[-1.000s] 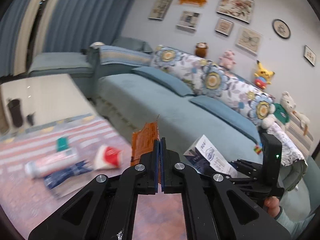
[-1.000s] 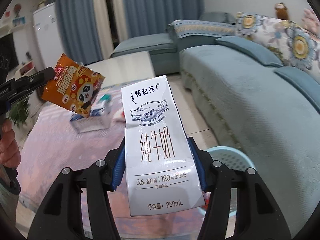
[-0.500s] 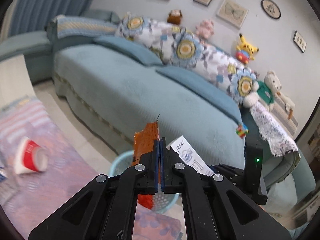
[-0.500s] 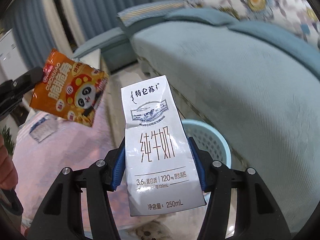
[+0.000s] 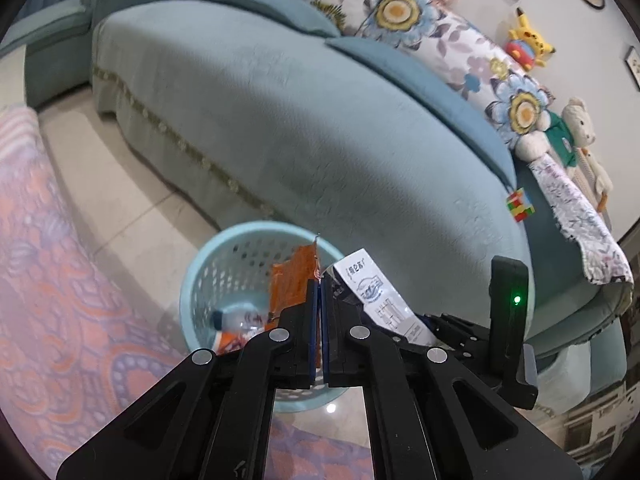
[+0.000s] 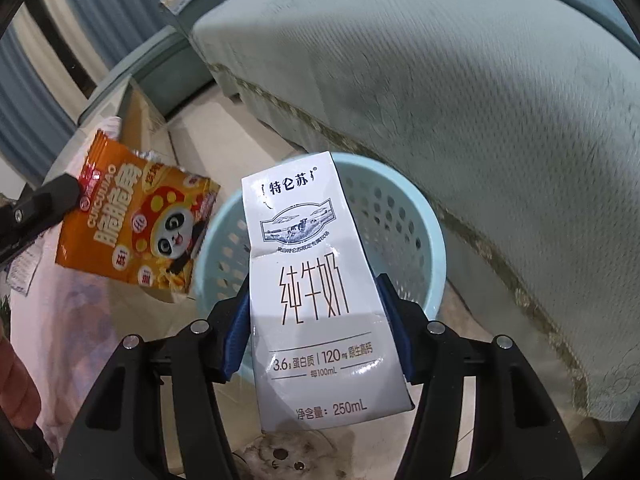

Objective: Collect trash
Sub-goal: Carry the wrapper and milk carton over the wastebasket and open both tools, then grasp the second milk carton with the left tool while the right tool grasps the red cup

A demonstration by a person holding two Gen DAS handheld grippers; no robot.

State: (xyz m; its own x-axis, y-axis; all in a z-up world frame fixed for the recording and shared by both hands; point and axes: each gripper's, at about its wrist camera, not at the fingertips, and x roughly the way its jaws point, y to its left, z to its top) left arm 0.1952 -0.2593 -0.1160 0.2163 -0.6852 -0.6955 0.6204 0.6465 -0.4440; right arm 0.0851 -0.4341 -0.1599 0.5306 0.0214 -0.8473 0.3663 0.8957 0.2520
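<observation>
My left gripper [image 5: 319, 280] is shut on an orange snack packet [image 5: 294, 280], which hangs over the pale blue perforated basket [image 5: 208, 256]. In the right wrist view the same snack packet [image 6: 136, 224] hangs from the left gripper [image 6: 60, 196] just left of the basket [image 6: 424, 216]. My right gripper [image 6: 314, 280] holds a white milk carton [image 6: 316, 208] upright above the basket's rim. Its blue pads [image 6: 236, 320] touch both sides of the carton while the jaws are opening. The milk carton [image 5: 372, 292] also shows beside my left fingers.
A plastic bottle [image 5: 240, 320] and other litter lie in the basket. The blue sofa [image 5: 320, 120] runs close behind it, with a colour cube [image 5: 520, 205] and plush toys at its far end. A pink patterned rug [image 5: 60, 280] covers the floor to the left.
Both grippers have come down and swung from the rug towards the sofa, carrying the packet and carton over the basket, which now fills the lower middle of both views.
</observation>
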